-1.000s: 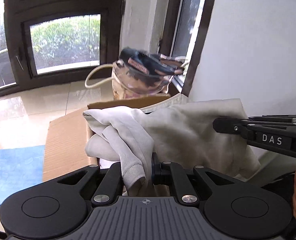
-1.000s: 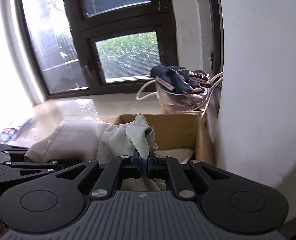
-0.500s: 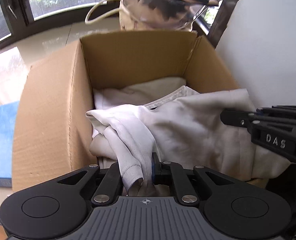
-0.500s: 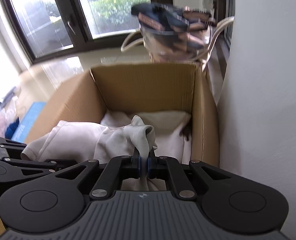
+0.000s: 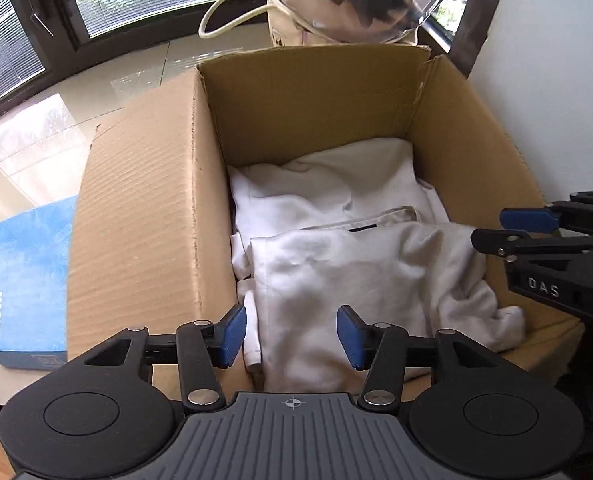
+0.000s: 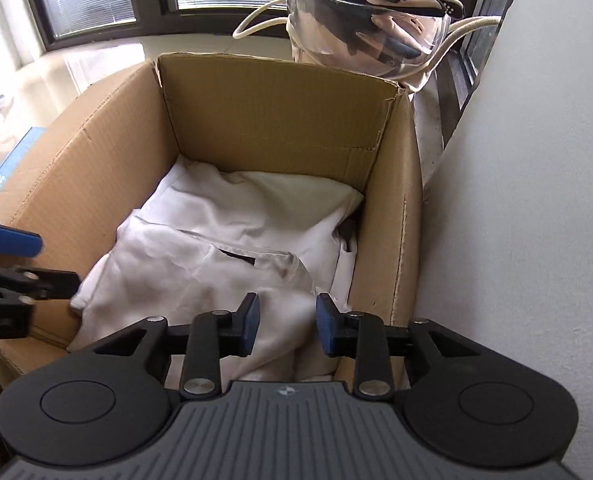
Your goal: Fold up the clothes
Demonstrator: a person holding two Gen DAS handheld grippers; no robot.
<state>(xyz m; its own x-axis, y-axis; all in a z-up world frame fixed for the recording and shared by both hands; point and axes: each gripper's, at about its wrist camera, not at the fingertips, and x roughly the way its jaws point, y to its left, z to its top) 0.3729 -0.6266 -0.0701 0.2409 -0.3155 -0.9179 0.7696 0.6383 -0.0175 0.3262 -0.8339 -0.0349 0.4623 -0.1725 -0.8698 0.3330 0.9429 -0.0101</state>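
Now folded garment (image 5: 336, 276) lies boxed between both opening fingers (image 5: 232, 334).

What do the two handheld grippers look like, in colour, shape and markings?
Each is matte black, with a ribbed grey plate between two round discs, silver rivets on the linkage bars and blue pads inside the fingers. The left gripper has a small crosshair mark on its plate. The right gripper shows white letters "DAS" on its side in the left wrist view.

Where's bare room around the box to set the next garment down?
Free: pale sill between cardboard box and window frame, behind blue carton. Crowded: the box holds white clothes; a clear bag sits behind it; white wall hugs its right side.
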